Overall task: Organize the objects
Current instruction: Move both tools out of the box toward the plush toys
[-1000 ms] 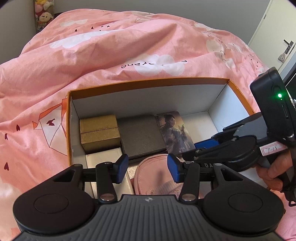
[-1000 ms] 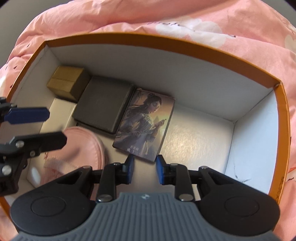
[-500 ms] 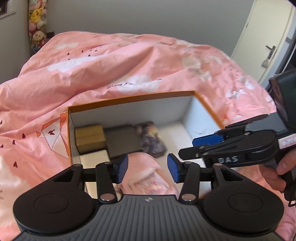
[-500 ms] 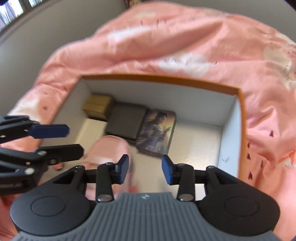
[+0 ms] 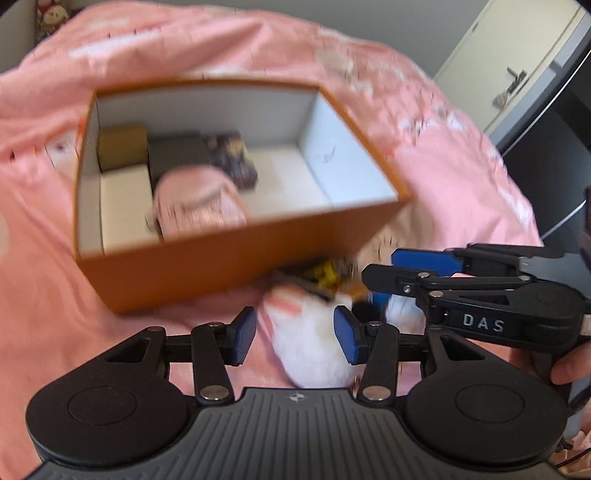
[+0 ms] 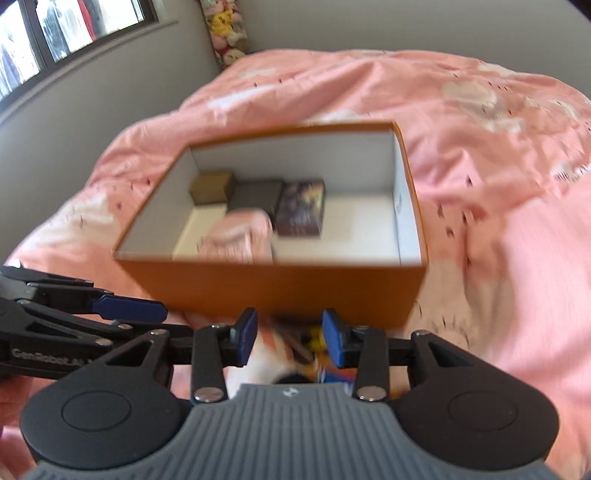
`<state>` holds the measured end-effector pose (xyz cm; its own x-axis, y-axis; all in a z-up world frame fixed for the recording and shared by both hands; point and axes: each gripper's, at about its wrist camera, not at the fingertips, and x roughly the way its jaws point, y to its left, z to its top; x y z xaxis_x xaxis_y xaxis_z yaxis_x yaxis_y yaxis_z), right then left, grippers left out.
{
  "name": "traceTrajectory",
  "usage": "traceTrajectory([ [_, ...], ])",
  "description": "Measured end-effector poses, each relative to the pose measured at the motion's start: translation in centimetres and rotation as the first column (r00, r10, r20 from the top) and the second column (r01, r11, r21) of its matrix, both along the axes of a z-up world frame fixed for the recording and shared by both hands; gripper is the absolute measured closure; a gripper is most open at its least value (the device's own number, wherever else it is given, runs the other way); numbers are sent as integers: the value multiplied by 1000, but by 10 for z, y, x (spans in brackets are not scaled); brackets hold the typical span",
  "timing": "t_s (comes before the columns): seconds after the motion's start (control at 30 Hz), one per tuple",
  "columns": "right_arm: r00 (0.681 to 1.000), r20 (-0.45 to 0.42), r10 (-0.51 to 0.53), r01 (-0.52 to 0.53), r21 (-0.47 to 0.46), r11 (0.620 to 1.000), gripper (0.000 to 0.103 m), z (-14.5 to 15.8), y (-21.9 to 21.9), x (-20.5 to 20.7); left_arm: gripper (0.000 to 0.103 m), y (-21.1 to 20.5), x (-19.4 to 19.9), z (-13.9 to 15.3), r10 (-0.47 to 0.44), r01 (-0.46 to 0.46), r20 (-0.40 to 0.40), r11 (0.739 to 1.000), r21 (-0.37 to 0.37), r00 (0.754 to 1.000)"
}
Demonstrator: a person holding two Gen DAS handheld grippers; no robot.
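An orange box [image 5: 229, 258] with white inside walls sits on the pink duvet. It holds a gold box [image 5: 122, 147], a dark grey box [image 5: 175, 157], a picture card pack [image 5: 232, 158], a pink pouch [image 5: 199, 206] and a white box [image 5: 125, 199]. My left gripper [image 5: 295, 338] hovers open in front of the box, over a blurred white soft item [image 5: 306, 343] that its pads do not touch. My right gripper [image 6: 290, 338] is open too, near the box [image 6: 280, 288] front wall, above blurred yellow and dark small items [image 6: 316, 338].
The pink duvet [image 6: 498, 184] spreads all around the box. A door [image 5: 517, 74] stands to the right, a window [image 6: 55, 37] and plush toys [image 6: 229, 33] are at the far left. A hand [image 5: 569, 369] holds the right gripper.
Both grippers have drawn back out of the box to its near side. The right jaws have widened. Loose items in front of the box have come into view.
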<state>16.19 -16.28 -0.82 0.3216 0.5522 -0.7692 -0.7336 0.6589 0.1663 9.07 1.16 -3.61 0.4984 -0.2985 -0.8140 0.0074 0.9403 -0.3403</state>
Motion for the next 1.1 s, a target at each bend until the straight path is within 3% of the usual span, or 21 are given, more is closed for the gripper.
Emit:
traceTrajectory([
  [0.13, 999, 49, -7, 10, -68, 998, 80, -14, -7, -18, 50, -4, -6, -20, 8, -10, -42, 1000, -27, 999],
  [0.23, 994, 106, -5, 21, -152, 988, 86, -24, -9, -27, 50, -4, -9, -26, 22, -24, -48, 999, -39, 999],
  [0.43, 992, 127, -7, 38, -246, 969, 86, -42, -12, -29, 50, -2, -10, -31, 32, -36, -65, 997, -62, 997],
  [0.6, 992, 103, 69, -45, -219, 975, 87, -43, -4, -41, 43, 4, -12, -33, 70, -77, -77, 993, -86, 995],
  [0.77, 990, 34, 137, -131, -128, 983, 90, -38, 3, -50, 35, 8, -11, -34, 90, -103, -96, 985, -139, 991],
  [1.1, 977, -114, 179, -186, -55, 981, 92, -51, 15, -50, 29, 13, -6, -46, 143, -178, -192, 968, -179, 971],
])
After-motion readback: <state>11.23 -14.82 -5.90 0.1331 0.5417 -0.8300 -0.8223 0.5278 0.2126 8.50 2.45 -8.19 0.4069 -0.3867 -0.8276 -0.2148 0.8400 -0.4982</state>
